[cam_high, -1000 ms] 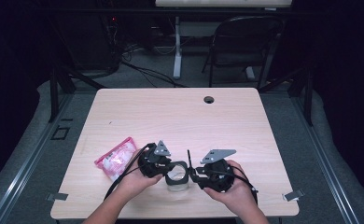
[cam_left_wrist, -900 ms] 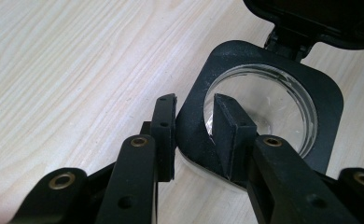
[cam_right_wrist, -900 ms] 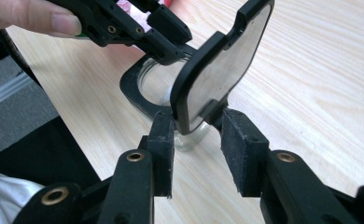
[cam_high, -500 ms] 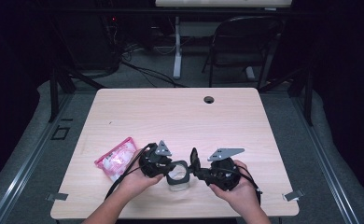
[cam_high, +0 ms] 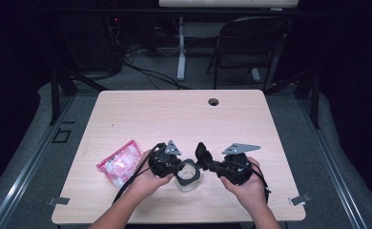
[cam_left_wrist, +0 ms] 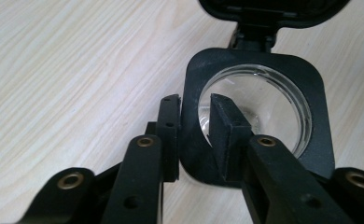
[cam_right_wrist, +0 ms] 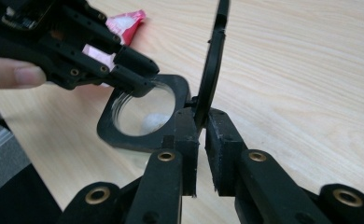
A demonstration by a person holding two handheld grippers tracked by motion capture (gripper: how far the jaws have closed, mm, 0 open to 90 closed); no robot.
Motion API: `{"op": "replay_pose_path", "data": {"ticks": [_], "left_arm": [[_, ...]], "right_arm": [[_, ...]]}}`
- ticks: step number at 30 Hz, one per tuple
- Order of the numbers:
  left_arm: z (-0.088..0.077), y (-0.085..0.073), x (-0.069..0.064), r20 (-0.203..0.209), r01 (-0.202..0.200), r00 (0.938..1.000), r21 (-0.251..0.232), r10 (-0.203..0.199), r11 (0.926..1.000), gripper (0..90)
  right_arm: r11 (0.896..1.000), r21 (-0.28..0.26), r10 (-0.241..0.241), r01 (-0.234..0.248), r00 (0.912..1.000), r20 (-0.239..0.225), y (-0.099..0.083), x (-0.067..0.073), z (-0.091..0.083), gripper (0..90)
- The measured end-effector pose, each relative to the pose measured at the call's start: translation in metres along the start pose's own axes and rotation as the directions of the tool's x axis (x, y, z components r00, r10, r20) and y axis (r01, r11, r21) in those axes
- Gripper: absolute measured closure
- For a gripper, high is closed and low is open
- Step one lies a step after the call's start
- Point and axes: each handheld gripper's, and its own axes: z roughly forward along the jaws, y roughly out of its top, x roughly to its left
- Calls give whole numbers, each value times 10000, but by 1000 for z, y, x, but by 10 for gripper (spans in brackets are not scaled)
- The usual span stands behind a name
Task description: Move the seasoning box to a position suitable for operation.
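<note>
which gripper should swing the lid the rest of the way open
Right. The right gripper already pinches the upright lid near its hinge, while the left gripper clamps the jar's black rim, steadying it.

A rectangular table with a pale wood-grain top (cam_high: pixel 141 114) is set in the middle of a dim room, and a small round black cable hole (cam_high: pixel 213 102) is cut near its far edge. Grey carpet (cam_high: pixel 41 143) is laid over the floor around it. Beyond the far edge a dark metal folding chair (cam_high: pixel 248 47) is placed, and beside it a white upright desk leg (cam_high: pixel 181 47) is seen. Loose black cables (cam_high: pixel 141 67) are strewn across the floor there. The surroundings are left in deep shadow, while the tabletop is evenly lit from above.
</note>
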Motion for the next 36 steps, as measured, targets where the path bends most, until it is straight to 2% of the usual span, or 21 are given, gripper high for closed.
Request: {"op": "replay_pose_path", "data": {"ticks": [3,8,11,12,13,15,16,17,19,20,21,24,26,27,29,30,32,33,34,35,36], "left_arm": [[2,2,-1,-106,-9,9999,-34,9,10000,773],[2,2,-1,-130,108,9999,-83,-109,9999,772],[-9,1,2,-255,239,9994,-434,-250,9988,736],[-12,1,4,-214,289,9993,-492,-300,9984,715],[-23,-2,7,-318,382,9987,-698,-405,9968,706],[-29,-4,9,-373,443,9982,-788,-474,9959,692],[-41,-11,14,-403,586,9972,-974,-628,9935,681],[-41,-11,14,-403,586,9972,-974,-628,9935,672],[-58,-24,20,-471,850,9947,-1215,-912,9890,648],[-58,-24,20,-471,850,9947,-1215,-912,9890,633],[-70,-34,23,-544,910,9935,-1437,-996,9854,615],[-84,-50,28,-675,1111,9900,-1657,-1237,9799,584],[-89,-56,29,-779,1105,9891,-1671,-1248,9797,582],[-98,-67,31,-1070,1171,9844,-1923,-1394,9743,574],[-106,-78,34,-1161,1388,9794,-2070,-1652,9684,555],[-106,-78,34,-1161,1388,9794,-2070,-1652,9684,545],[-111,-90,38,-1123,1646,9748,-2211,-1928,9613,542],[-114,-102,41,-1119,1980,9673,-2287,-2278,9532,541],[-114,-102,41,-1119,1980,9673,-2287,-2278,9532,541],[-115,-112,42,-1033,2218,9630,-2219,-2491,9495,544],[-114,-116,43,-904,2293,9635,-2081,-2521,9509,562]], "right_arm": [[9999,-66,130,-130,9999,-30,1,-6,1,822],[9999,108,115,-115,9999,-54,0,-4,3,804],[9996,292,13,-6,9998,-212,2,-2,2,747],[9993,362,-83,91,9997,-211,3,-1,0,718],[9992,387,-127,134,9997,-191,3,1,-1,709],[9988,401,-269,273,9996,-93,4,2,-5,696],[9988,414,-259,263,9996,-101,4,2,-7,690],[9987,419,-278,282,9996,-103,5,2,-9,682],[9984,481,-275,280,9996,-116,7,2,-13,660],[9984,481,-275,280,9996,-116,7,2,-13,660],[9985,441,-312,316,9995,-93,9,3,-17,643],[9987,405,-308,310,9995,-43,11,3,-23,627],[9992,307,-258,258,9997,-3,11,4,-24,625],[9987,342,-379,377,9993,28,13,4,-27,622],[9993,220,-286,286,9996,-9,13,3,-25,615],[9995,220,-237,237,9997,7,13,3,-24,604],[9997,182,-168,168,9999,-33,13,3,-22,583],[10000,-1,-21,21,10000,-55,13,4,-14,562],[10000,-1,-21,21,10000,-55,13,4,-14,562],[10000,17,-11,11,10000,-22,13,6,-6,558],[9999,101,61,-61,10000,51,13,7,-2,558]]}}
